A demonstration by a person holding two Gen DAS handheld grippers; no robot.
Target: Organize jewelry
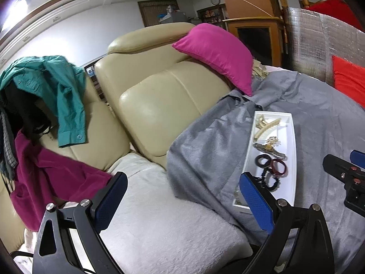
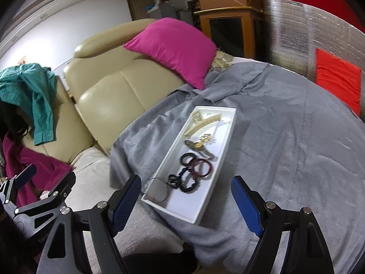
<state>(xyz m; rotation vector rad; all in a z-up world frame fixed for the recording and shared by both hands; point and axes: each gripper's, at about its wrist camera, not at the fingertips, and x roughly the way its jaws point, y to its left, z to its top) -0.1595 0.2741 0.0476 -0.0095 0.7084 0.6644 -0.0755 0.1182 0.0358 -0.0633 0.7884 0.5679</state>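
Observation:
A white tray lies on a grey blanket. It holds a cream hair claw, a gold ornament, a patterned clip, a black ring, a maroon bangle, a black beaded bracelet and a thin wire hoop. My right gripper is open and empty, just before the tray's near end. My left gripper is open and empty, left of the tray; its right finger covers the tray's near corner. The right gripper shows in the left wrist view.
A cream leather sofa stands behind, with a magenta cushion, a teal shirt and a magenta garment. A white fleece cover lies on the seat. A red cushion leans on a silver foil panel at the right.

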